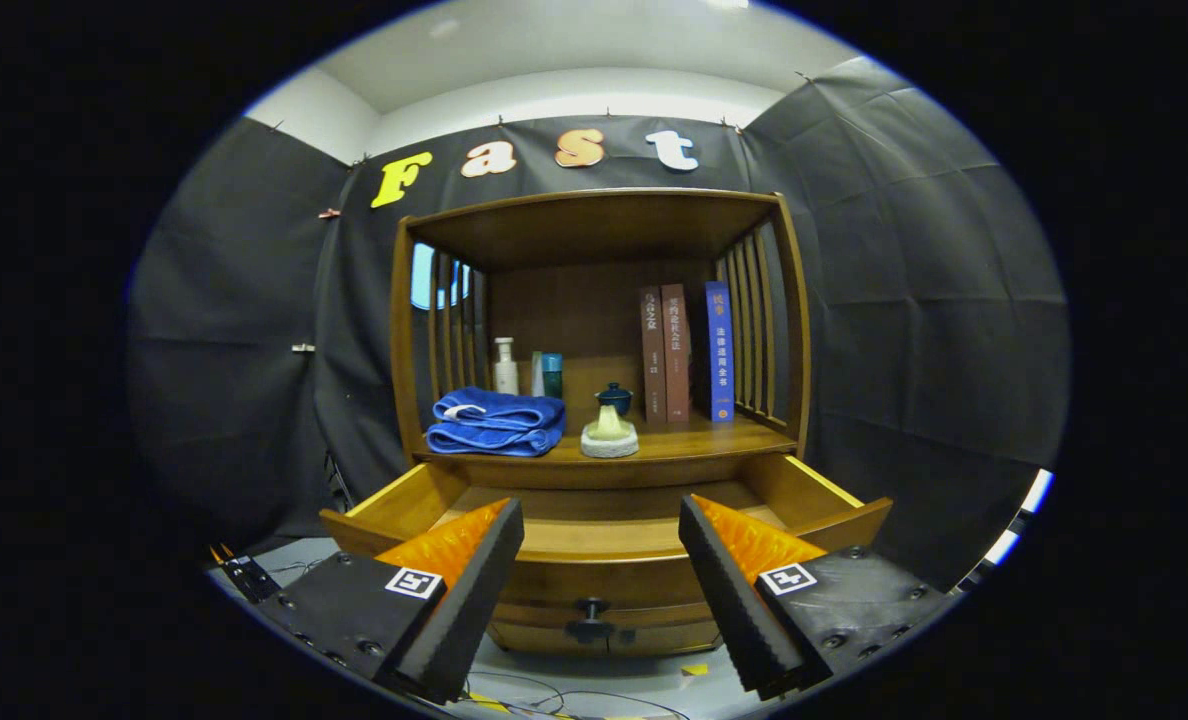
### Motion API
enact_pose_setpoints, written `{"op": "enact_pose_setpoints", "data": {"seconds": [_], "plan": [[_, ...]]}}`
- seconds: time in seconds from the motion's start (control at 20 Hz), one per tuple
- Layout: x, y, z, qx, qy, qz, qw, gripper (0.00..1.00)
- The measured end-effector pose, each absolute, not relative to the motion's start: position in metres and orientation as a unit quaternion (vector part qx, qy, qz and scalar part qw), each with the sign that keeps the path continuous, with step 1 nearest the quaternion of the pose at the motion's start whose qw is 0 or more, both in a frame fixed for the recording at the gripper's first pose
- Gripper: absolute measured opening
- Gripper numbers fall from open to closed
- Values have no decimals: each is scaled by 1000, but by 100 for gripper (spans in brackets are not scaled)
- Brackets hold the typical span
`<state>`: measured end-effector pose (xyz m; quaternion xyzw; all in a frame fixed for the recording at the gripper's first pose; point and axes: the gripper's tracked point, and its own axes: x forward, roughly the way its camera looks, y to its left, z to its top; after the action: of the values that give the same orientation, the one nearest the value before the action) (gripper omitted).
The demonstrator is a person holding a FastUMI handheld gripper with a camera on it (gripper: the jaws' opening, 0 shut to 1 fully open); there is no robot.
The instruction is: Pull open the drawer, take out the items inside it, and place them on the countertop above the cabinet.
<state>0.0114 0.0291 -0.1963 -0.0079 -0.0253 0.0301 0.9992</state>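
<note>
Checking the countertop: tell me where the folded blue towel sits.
The folded blue towel lies on the wooden countertop, left of the small white-and-yellow pot, beyond the open gripper.

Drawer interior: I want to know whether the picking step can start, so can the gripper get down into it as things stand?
Probably yes. The drawer is pulled out just beyond the fingers, its top uncovered below the countertop. The gripper is open and holds nothing. What lies inside is hidden behind the drawer's front.

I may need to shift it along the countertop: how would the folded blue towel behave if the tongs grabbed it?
The folded blue towel looks soft and thick, so it would likely sag and unfold if lifted by one edge. Pushed, it would probably bunch rather than slide. The tongs are open, holding nothing.
</note>
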Motion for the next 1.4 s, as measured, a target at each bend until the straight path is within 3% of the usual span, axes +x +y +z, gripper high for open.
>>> {"op": "enact_pose_setpoints", "data": {"seconds": [0.6, 1.4], "plan": [[49, 30, -308, 11, 77, 12, 997, 100], [70, 24, -285, 1, 61, 4, 998, 99]]}}
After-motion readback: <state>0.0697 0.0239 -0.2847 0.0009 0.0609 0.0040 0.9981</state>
